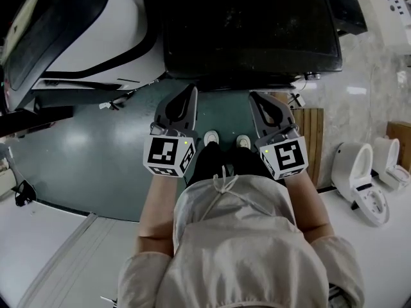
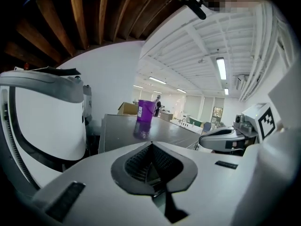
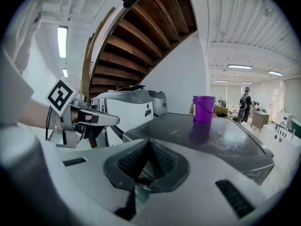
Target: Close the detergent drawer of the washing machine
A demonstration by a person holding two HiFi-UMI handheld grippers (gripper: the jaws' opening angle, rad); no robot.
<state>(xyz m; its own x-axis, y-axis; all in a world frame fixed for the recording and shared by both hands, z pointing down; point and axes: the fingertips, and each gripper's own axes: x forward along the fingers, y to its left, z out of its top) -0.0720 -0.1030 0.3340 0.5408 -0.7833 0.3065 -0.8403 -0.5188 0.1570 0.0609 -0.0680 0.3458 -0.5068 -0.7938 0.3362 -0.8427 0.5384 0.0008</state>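
The washing machine (image 1: 250,24) shows only its dark flat top at the upper middle of the head view; its front and the detergent drawer are hidden. My left gripper (image 1: 189,100) and right gripper (image 1: 258,101) are held side by side just short of its near edge, pointing at it. Both are shut with nothing between the jaws. In the left gripper view the jaws (image 2: 151,147) meet below the grey top (image 2: 141,132), which carries a purple bucket (image 2: 146,111). The right gripper view has its closed jaws (image 3: 149,144) before the same top (image 3: 221,138) and bucket (image 3: 203,108).
A white rounded appliance (image 1: 83,24) stands left of the machine. A wooden slatted panel (image 1: 312,140) and two white toilets (image 1: 359,181) are on the right. My shoes (image 1: 226,138) stand on green floor (image 1: 96,153). A person (image 3: 245,102) stands far back.
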